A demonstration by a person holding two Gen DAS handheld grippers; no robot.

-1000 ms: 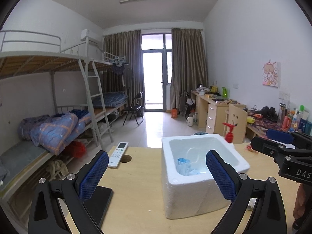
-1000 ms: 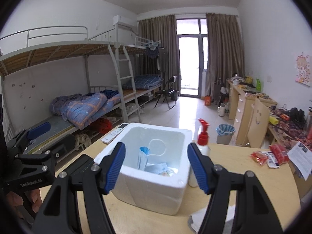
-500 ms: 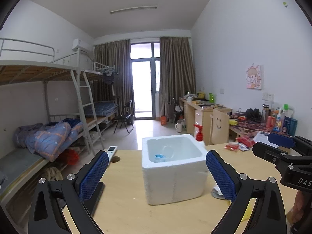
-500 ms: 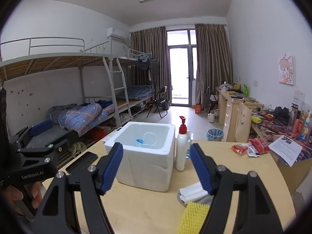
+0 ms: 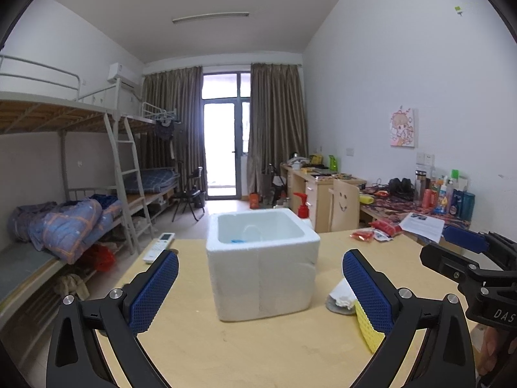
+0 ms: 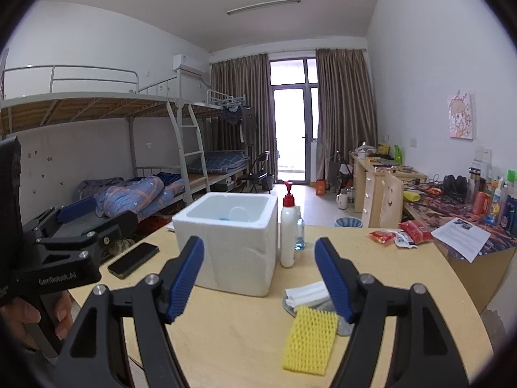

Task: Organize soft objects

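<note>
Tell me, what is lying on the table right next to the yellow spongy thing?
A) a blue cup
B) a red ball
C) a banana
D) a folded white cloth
D: the folded white cloth lies beside and just behind the yellow foam net, near the right tongs.

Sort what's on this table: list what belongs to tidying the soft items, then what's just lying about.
Job: foam box, yellow foam net, white folded cloth, grey cloth under it.

Lying about: pump bottle, phone, remote, red snack packets.
</note>
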